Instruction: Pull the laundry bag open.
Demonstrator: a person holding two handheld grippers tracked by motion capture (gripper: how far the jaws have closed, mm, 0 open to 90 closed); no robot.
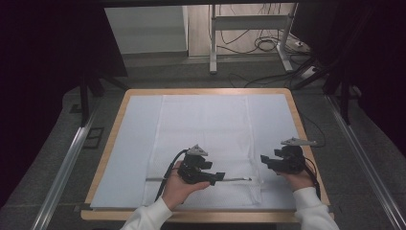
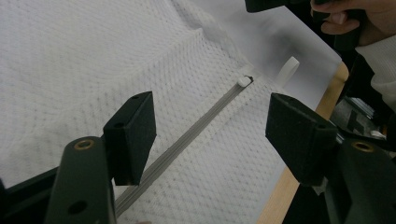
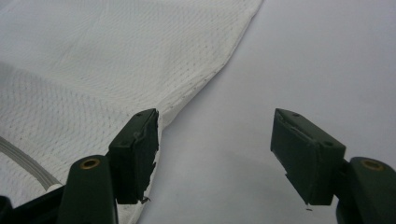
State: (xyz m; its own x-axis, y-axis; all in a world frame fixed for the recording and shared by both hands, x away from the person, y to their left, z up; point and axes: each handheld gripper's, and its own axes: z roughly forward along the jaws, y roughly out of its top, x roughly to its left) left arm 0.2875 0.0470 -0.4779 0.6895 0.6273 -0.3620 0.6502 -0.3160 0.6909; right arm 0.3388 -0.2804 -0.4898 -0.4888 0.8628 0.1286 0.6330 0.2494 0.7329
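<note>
A white mesh bag (image 1: 206, 129) lies flat on the pale sheet (image 1: 131, 143) that covers the table. Its grey zipper (image 1: 234, 180) runs along the near end, with the slider (image 2: 243, 80) and white pull tab (image 2: 288, 70) at the bag's right side. My left gripper (image 1: 221, 176) hovers open over the zipper (image 2: 187, 140), which runs between the jaws and up to the slider, touching neither jaw. My right gripper (image 1: 263, 159) is open just right of the bag, facing left. In the right gripper view the right gripper (image 3: 215, 140) hangs over bare sheet beside the bag's edge (image 3: 205, 74).
The table's wooden rim (image 1: 106, 158) frames the sheet. Beyond the far edge stand a metal frame (image 1: 249, 24) and loose cables (image 1: 268, 45) on the floor. Aluminium rails (image 1: 62, 167) run along both sides of the table.
</note>
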